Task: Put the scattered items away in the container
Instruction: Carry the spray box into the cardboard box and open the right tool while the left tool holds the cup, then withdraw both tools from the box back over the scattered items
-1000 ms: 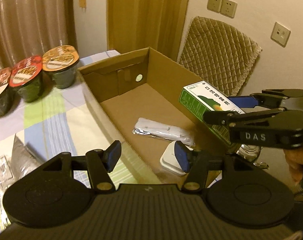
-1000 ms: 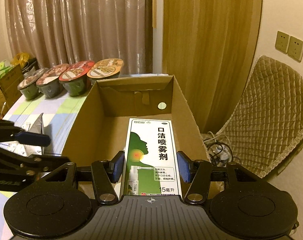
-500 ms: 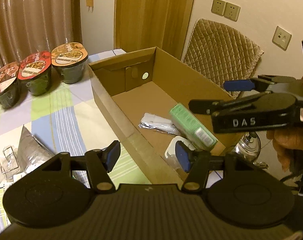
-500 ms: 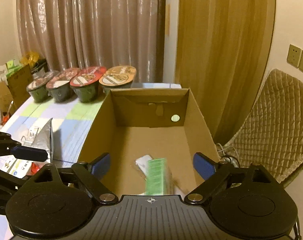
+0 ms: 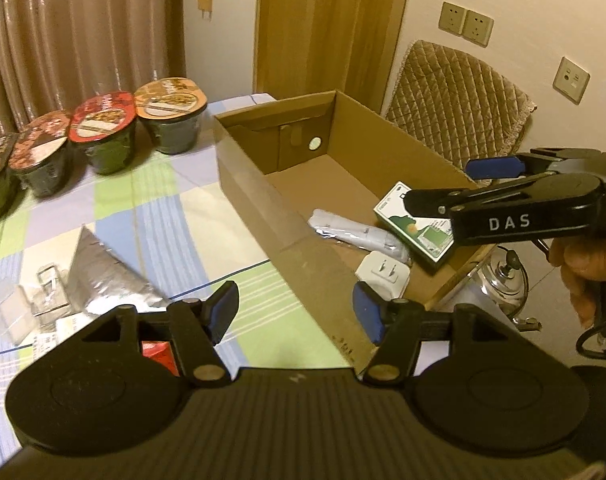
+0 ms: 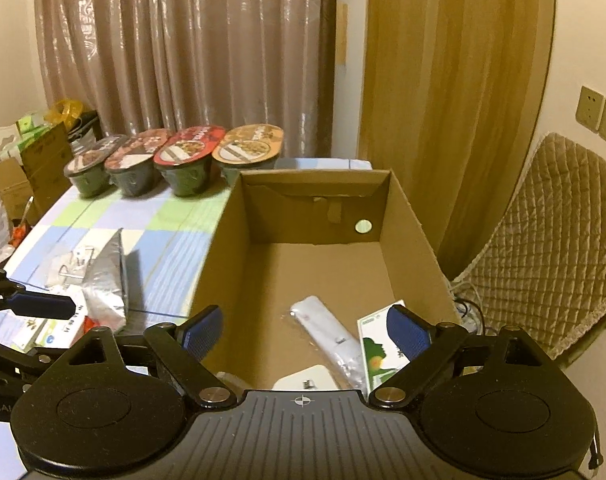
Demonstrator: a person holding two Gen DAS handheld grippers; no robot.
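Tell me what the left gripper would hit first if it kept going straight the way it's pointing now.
Probably the near long wall of the cardboard box: it runs right between the open left gripper fingers. Depth is unclear, so it might clear the rim and reach the white plug inside.

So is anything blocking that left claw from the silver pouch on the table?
Nothing visible does. The left gripper is open above the tablecloth, and the silver pouch lies ahead to its left, apart from the cardboard box.
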